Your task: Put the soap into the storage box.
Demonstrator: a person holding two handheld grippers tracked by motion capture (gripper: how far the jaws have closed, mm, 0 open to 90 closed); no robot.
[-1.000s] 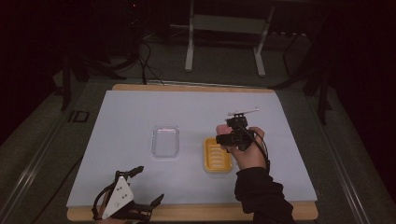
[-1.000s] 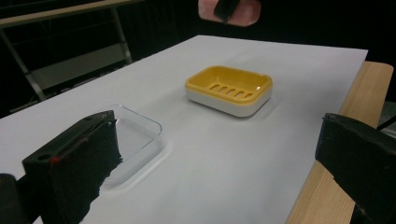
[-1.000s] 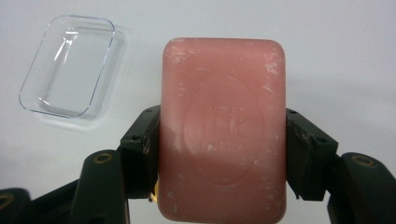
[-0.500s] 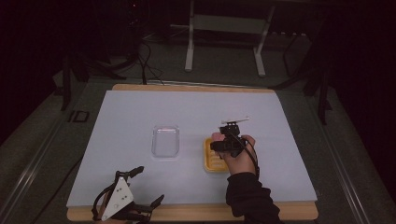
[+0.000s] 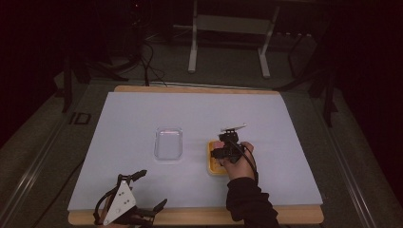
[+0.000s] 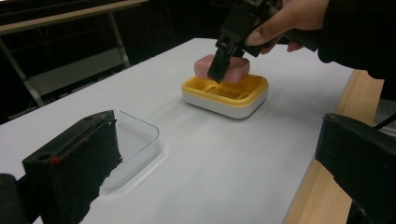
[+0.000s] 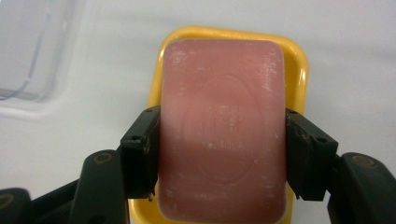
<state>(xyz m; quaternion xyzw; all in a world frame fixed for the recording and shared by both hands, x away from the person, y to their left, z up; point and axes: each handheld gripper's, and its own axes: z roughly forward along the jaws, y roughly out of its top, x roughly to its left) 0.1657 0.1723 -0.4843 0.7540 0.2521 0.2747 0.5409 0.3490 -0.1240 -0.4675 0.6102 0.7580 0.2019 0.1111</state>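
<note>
In the high view, lower right of centre, we hold the right claw (image 5: pixel 227 148) over the yellow soap dish (image 5: pixel 212 164). The left claw (image 5: pixel 142 190) rests wide open at the lower left.

In the left gripper view, the pink soap bar (image 6: pixel 236 70) hangs just above the dish.

In the right gripper view, the pads clamp the bar's long sides. Next, we judge: lower it flat, then release.

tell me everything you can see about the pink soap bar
The soap is a pink rectangular bar with rounded corners, matte, with whitish scuffs and a faint oval stamp on its broad face. It lies flat, broad face up, clamped at its two long sides by the right hand-held gripper. It sits just over the yellow dish, near the dish's far end; whether it touches the dish cannot be told.
</note>
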